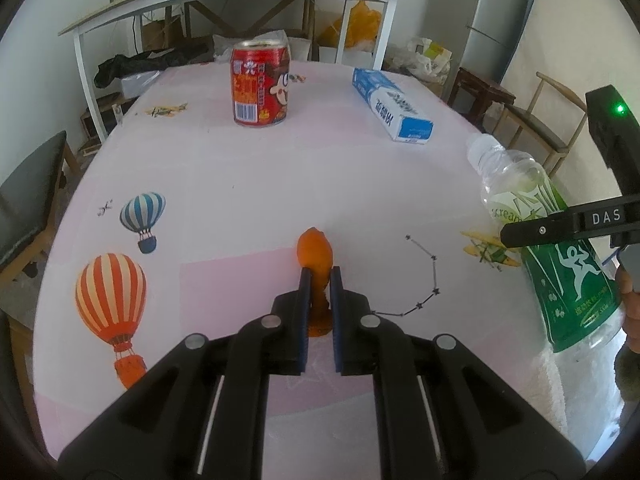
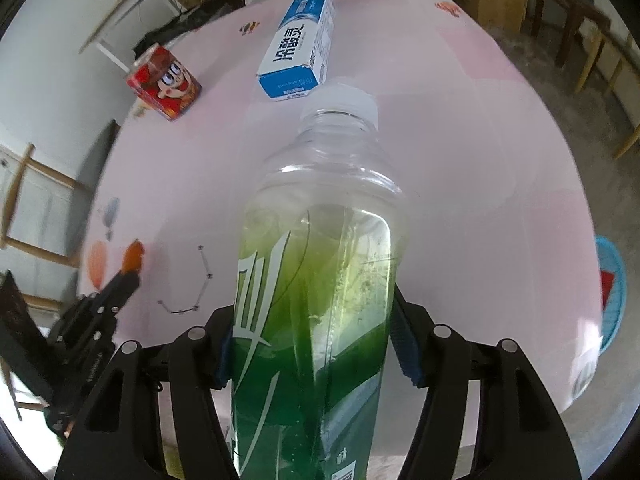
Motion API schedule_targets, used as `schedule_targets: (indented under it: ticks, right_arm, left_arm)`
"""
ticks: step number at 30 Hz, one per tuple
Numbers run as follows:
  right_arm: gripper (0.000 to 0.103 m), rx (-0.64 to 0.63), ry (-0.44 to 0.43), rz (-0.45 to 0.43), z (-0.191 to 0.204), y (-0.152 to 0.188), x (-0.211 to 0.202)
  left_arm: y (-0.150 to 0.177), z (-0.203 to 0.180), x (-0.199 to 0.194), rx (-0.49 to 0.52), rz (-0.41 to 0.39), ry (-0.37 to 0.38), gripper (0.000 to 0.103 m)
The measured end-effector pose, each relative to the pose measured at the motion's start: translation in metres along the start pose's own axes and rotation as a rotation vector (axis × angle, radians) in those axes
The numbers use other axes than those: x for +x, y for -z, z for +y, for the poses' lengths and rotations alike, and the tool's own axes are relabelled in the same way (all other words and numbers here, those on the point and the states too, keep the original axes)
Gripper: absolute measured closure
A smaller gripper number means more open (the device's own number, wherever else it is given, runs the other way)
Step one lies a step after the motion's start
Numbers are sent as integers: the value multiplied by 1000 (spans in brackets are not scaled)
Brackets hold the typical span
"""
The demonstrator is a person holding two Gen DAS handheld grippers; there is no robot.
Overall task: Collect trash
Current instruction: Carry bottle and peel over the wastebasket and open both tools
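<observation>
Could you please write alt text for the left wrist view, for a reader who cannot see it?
The left gripper is shut on an orange peel over a pink balloon-print tablecloth. Beyond it a red can stands upright and a blue and white carton lies flat. At the right edge, the right gripper holds a green-labelled plastic bottle.

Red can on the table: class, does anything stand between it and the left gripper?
Nothing on the cloth lies between them, but the left gripper is already shut on an orange peel, so it cannot take the red can.
</observation>
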State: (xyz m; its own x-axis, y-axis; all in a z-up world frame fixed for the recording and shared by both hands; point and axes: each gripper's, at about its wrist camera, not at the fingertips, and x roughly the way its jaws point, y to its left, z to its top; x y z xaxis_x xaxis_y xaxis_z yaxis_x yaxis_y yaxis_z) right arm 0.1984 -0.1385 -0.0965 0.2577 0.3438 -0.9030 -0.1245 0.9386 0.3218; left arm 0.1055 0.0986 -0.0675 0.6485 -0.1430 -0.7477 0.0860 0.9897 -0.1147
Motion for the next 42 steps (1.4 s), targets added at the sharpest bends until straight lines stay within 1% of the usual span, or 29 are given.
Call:
schedule_targets:
  ticks: [3, 6, 9, 11, 13, 17, 21, 24, 27, 29, 30, 32, 34, 36, 39, 42]
  right_arm:
    - [43, 9, -29, -25, -7, 3, -14]
    - [43, 28, -78, -61, -14, 6, -33]
    - [43, 44, -110, -100, -22, 9, -53]
    - [43, 57, -132, -126, -29, 12, -67]
    - [43, 77, -160, -160, -39, 18, -84]
    - [43, 124, -186, -240, -65, 34, -118]
    - [43, 213, -197, -338, -108, 61, -154]
    - [42, 305, -188, -405, -148, 88, -173]
    - [42, 413, -156, -444, -191, 119, -184]
    - [42, 493, -136, -446, -219, 141, -184]
    - [42, 550, -127, -442, -238, 157, -182]
    - [42, 626, -112, -432, -262, 177, -176]
    - [42, 721, -100, -414, -292, 197, -165]
    - [42, 802, -110, -411, -319, 219, -155]
    - [42, 894, -111, -406, -346, 243, -140]
    - [42, 970, -110, -396, -365, 260, -127]
  left_arm:
    - [-5, -5, -9, 10, -17, 8, 96]
    - [-13, -12, -20, 18, -37, 30, 96]
    - [-24, -22, -31, 35, -63, 58, 96]
    - [-34, -31, -38, 43, -75, 89, 96]
    - [-46, -44, -45, 61, -91, 118, 96]
    - [-68, -73, -53, 103, -111, 183, 96]
    - [-88, -115, -54, 168, -107, 267, 96]
    - [-100, -159, -47, 232, -72, 344, 96]
    - [-106, -210, -34, 309, -26, 410, 96]
    - [-105, -242, -22, 350, 16, 458, 96]
    - [-104, -258, -15, 368, 45, 487, 96]
    - [-100, -297, 4, 412, 108, 540, 96]
    - [-94, -326, 19, 454, 156, 564, 96]
    - [-84, -366, 40, 517, 215, 582, 96]
    - [-68, -415, 74, 578, 312, 596, 96]
    - [-53, -459, 102, 616, 378, 606, 95]
